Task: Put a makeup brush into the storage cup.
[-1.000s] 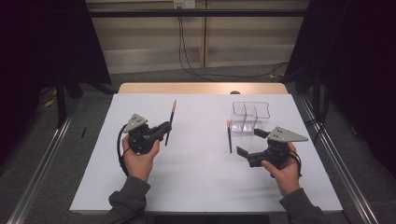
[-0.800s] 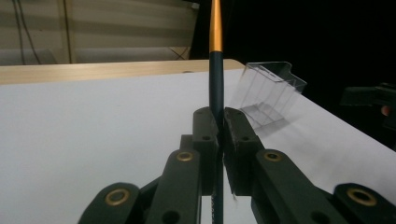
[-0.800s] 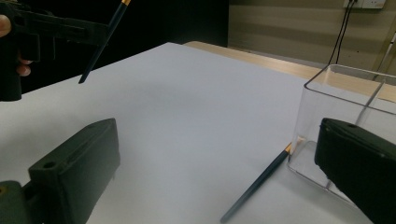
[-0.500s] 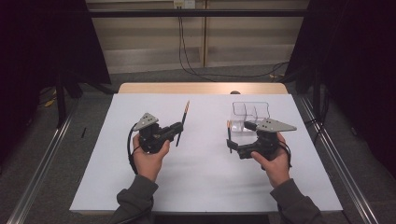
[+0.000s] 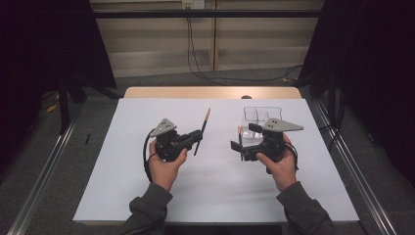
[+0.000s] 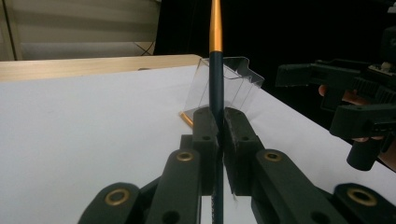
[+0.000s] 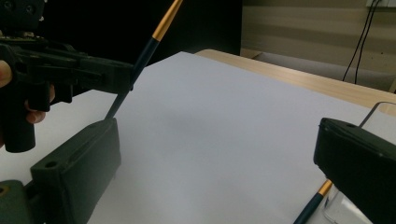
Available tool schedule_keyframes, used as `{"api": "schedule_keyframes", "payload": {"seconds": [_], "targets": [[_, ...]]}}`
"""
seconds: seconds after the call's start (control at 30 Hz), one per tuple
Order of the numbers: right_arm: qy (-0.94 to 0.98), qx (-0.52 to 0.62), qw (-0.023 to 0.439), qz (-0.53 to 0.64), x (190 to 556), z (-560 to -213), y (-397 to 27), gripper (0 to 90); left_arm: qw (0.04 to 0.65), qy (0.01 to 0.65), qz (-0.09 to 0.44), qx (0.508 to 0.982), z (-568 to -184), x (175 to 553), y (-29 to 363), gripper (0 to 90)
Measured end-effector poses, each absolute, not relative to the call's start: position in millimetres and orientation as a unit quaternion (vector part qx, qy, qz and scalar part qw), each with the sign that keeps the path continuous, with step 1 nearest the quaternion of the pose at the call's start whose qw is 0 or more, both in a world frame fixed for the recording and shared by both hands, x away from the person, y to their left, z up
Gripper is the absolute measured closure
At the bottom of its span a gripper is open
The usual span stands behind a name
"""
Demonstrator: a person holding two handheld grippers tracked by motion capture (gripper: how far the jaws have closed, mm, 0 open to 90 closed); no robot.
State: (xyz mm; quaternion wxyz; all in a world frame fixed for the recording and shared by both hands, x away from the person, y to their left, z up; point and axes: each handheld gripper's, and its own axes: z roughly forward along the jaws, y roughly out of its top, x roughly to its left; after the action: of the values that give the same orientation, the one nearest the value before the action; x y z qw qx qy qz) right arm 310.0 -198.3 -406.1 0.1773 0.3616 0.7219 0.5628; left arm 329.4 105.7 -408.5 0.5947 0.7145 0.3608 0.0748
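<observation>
two pencils i can count, and one clear holder (image 5: 262, 115) with compartments, standing in the upper right part of the white sheet (image 5: 147, 196) in the high view. the left gripper (image 5: 198, 139) sits left of the frame middle and its jaws are clenched on one pencil (image 5: 202, 129), which stands tilted, with the top end leaning to the upper right. in the left gripper view this pencil (image 6: 216, 88) is dark blue-green with an orange-gold upper part. the second pencil (image 5: 240, 142) lies on the sheet just below the holder, beside the right gripper (image 5: 241, 141), whose jaws are released and stand wide, one on each side of it. the sheet has much open room at the lower middle and at the left side; its right edge is near the right hand (image 5: 280, 164).
</observation>
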Motion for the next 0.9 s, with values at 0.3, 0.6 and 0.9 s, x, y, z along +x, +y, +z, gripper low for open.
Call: {"api": "schedule_keyframes", "payload": {"seconds": [0.3, 0.6, 0.9], "targets": [[0.718, 0.369, 0.172, 0.565, 313, -408, -201, 0.2, 0.6, 0.341, 0.059, 0.721, -411, 327, 93, 84.1], [0.714, 0.369, 0.172, 0.57, 313, -405, -203, 0.5, 0.595, 0.331, 0.051, 0.731, -416, 324, 83, 84.1], [0.713, 0.368, 0.162, 0.575, 315, -402, -199, 2.1, 0.594, 0.317, 0.039, 0.738, -420, 322, 75, 84.1]]}}
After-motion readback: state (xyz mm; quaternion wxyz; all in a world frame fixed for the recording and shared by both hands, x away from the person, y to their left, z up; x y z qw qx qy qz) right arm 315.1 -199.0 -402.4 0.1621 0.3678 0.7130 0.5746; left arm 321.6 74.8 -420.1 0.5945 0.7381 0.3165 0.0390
